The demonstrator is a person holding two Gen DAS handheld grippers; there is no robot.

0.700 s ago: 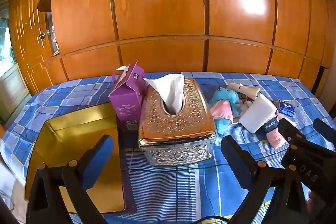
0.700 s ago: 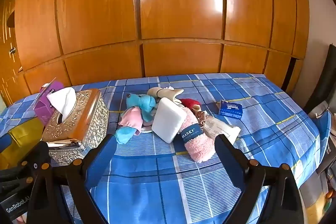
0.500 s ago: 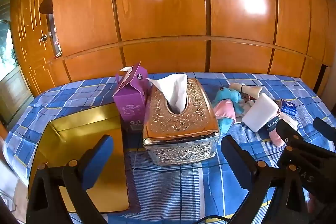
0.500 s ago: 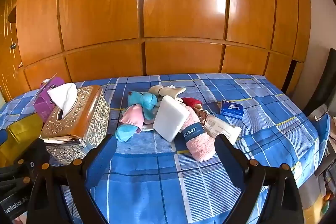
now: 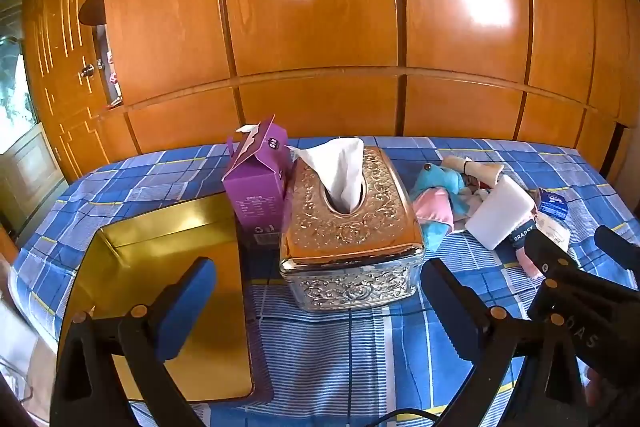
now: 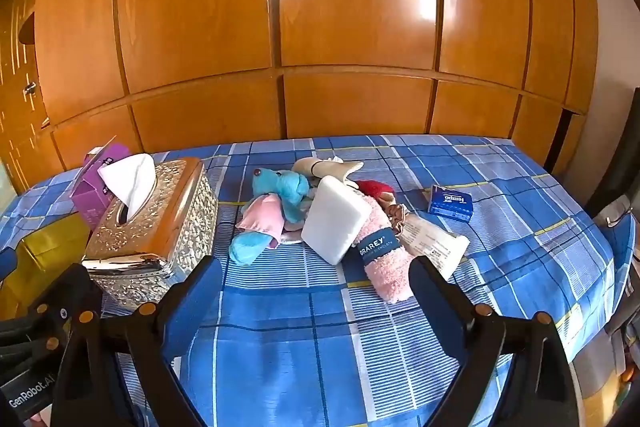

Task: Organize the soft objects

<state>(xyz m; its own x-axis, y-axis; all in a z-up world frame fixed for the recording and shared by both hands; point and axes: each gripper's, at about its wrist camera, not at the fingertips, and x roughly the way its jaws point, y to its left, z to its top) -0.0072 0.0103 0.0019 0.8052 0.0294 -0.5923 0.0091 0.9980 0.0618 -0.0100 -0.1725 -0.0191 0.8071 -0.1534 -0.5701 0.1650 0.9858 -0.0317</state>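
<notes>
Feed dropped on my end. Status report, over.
Left gripper and right gripper open, empty. Soft pile untouched on the bedspread. Tissue box directly ahead of left; nothing blocks right.

You have a blue plaid cloth with white and yellow lines under everything. At ten o'clock from your right gripper sits the tissue box, silver with embossed scrollwork and a coppery sheen on top, a white tissue rising from it. Behind it stands a purple carton; at nine o'clock lies a gold tray. At twelve o'clock: a turquoise and pink plush toy, a white block, a pink fuzzy roll with a navy band. The small packet at one o'clock is blue.
</notes>
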